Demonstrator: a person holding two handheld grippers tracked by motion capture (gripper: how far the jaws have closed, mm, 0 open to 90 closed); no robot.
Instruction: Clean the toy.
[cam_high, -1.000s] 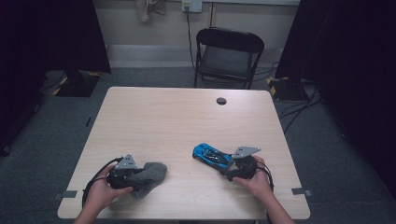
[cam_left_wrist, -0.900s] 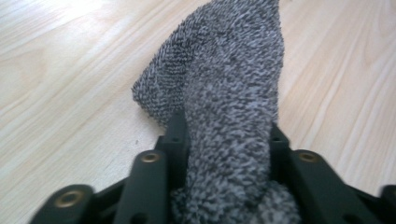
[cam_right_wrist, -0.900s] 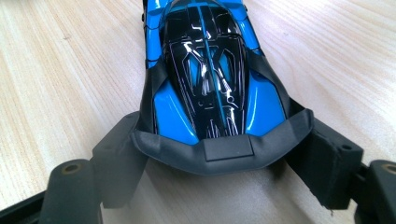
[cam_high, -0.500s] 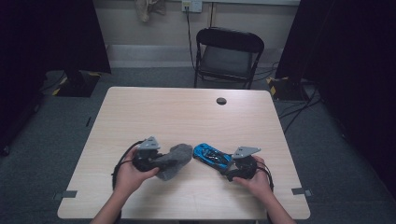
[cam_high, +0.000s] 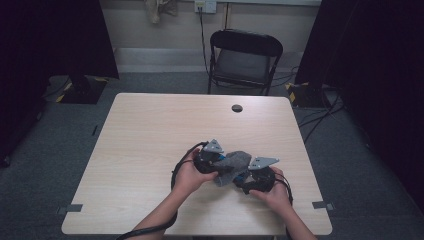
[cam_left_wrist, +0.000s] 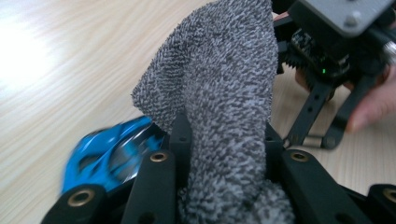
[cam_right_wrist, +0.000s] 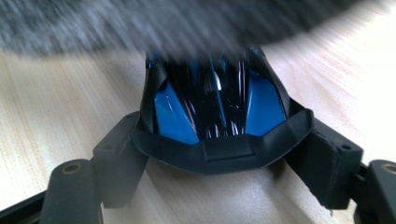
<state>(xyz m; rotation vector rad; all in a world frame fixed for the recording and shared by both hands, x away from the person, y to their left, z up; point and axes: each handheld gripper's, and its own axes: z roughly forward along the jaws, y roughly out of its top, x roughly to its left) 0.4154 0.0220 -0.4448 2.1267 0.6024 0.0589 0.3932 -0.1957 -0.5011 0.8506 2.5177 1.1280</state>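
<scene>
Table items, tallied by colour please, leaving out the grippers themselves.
Grey: 1, the cloth, clamped in the left gripper
Blue: 1, the toy car, clamped in the right gripper
Black: 1, the round grommet near the table's far edge
Total: 3

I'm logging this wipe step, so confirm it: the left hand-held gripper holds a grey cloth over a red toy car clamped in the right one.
One thing is wrong: the toy car is blue, not red, as the right gripper view shows. The left hand-held gripper does hold the grey cloth over it, and the right hand-held gripper clamps it.
</scene>
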